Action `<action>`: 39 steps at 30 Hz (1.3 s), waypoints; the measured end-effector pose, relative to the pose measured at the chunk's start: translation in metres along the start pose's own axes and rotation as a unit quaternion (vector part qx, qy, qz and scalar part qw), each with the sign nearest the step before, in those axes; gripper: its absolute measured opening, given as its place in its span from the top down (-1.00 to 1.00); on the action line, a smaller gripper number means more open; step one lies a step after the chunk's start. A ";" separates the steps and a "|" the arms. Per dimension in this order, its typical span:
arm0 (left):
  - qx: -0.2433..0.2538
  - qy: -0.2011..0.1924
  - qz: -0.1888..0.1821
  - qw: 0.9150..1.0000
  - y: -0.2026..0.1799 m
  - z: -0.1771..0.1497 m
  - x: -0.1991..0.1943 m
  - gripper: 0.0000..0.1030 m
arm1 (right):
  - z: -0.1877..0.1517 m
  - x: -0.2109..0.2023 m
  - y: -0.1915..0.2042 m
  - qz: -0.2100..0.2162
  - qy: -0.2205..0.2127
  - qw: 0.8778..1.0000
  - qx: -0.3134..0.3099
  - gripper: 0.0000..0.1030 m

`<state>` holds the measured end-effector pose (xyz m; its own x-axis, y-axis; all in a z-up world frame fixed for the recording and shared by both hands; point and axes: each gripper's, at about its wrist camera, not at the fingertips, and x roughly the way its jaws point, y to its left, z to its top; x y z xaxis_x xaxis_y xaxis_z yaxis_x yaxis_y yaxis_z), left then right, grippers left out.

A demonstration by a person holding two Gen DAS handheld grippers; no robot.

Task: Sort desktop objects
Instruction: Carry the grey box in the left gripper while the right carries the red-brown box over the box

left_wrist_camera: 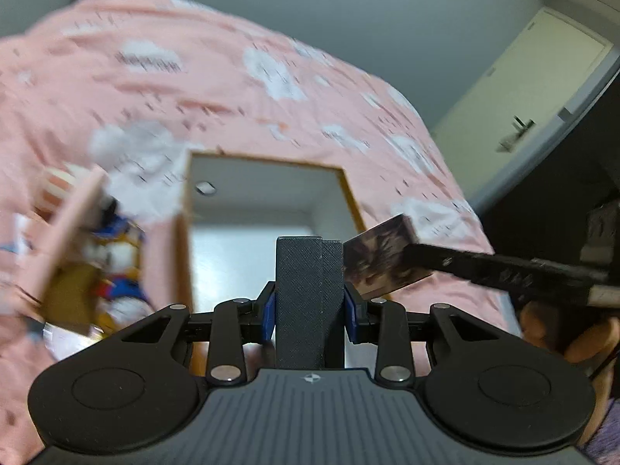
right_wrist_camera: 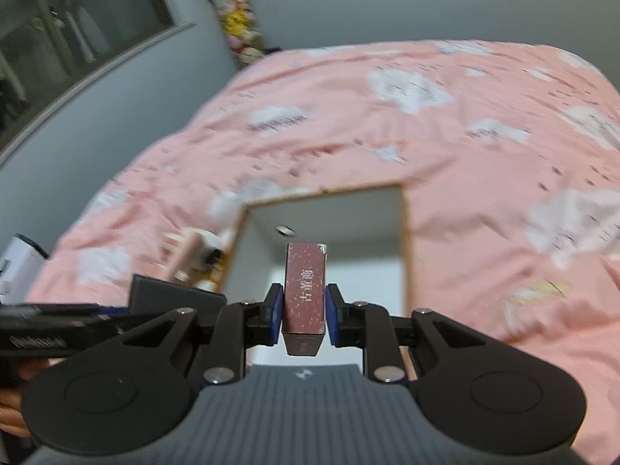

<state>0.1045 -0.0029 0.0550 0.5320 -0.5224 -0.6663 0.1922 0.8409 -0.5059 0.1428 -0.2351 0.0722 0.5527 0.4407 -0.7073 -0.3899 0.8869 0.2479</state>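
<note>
In the left wrist view the left gripper [left_wrist_camera: 309, 304] pinches a dark grey box [left_wrist_camera: 306, 298] between its blue pads; at twelve o'clock lies an open white box [left_wrist_camera: 267, 209] on the pink cloud-print bedspread [left_wrist_camera: 232, 89], at nine o'clock a blurred cartoon toy [left_wrist_camera: 116, 259], at three o'clock a patterned box [left_wrist_camera: 381, 263] in the other tongs. In the right wrist view the right gripper [right_wrist_camera: 303, 316] clamps a maroon box [right_wrist_camera: 304, 294] printed with white characters; the open white box [right_wrist_camera: 325, 232] sits at twelve o'clock; the dark grey box [right_wrist_camera: 174, 296] shows at nine o'clock.

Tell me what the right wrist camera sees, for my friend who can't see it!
The right gripper grips a dark red speckled rectangular box above an open white-lined cardboard box on a pink cloud-print bedspread.
</note>
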 end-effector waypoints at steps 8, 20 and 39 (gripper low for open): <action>0.028 0.064 0.033 0.997 -0.013 -0.021 0.045 0.26 | -0.036 0.020 -0.013 -0.029 0.043 0.999 -0.004 0.53; 0.084 0.118 0.106 0.984 -0.033 -0.044 0.077 0.25 | -0.065 0.058 -0.003 -0.051 0.102 0.992 -0.053 0.54; 0.089 0.148 0.097 0.980 -0.020 -0.050 0.093 0.20 | -0.071 0.068 -0.010 -0.037 0.129 0.991 -0.017 0.54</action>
<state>0.1090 -0.0755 -0.0238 0.3146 -0.3463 -0.8838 0.2661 0.9259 -0.2681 0.1317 -0.2236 -0.0253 0.3761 0.3212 -0.8691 -0.3827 0.9081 0.1700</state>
